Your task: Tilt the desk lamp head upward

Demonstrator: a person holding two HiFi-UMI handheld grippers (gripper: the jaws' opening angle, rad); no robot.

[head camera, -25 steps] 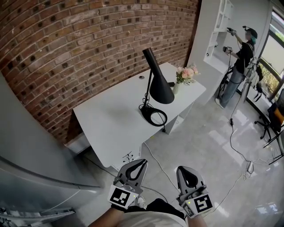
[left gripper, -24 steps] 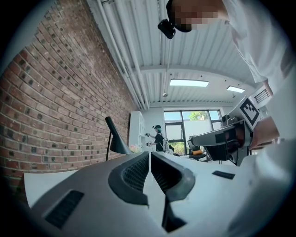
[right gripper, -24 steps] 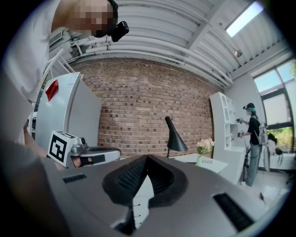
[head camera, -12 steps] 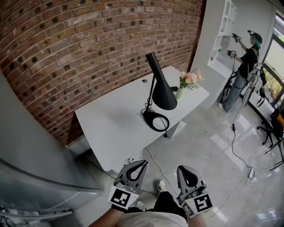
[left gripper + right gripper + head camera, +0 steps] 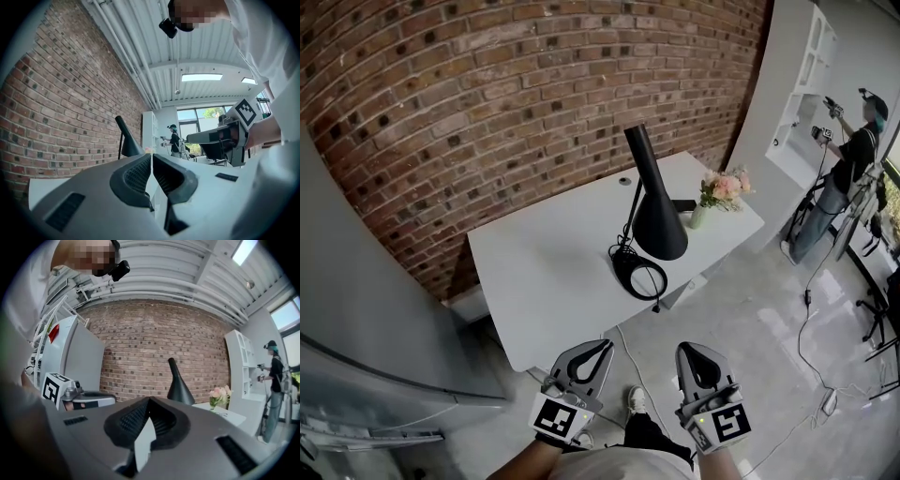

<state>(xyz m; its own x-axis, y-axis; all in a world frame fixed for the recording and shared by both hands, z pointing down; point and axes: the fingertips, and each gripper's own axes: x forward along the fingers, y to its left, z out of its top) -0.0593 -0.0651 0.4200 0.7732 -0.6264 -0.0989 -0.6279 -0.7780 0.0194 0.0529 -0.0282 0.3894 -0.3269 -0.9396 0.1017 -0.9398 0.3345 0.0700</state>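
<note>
Your left gripper [image 5: 602,345] and right gripper [image 5: 688,349] both have jaws pressed together on nothing, well apart from the black desk lamp [image 5: 656,220] (shade facing down) on the white desk [image 5: 534,272], near the flower vase [image 5: 720,192].

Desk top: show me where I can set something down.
The desk is bare across its left half, bordered by the brick wall, the near edge and the lamp base. A smaller bare strip lies between the lamp base and the cable hole. The right end is crowded: lamp head overhanging, flowers beside it.
</note>
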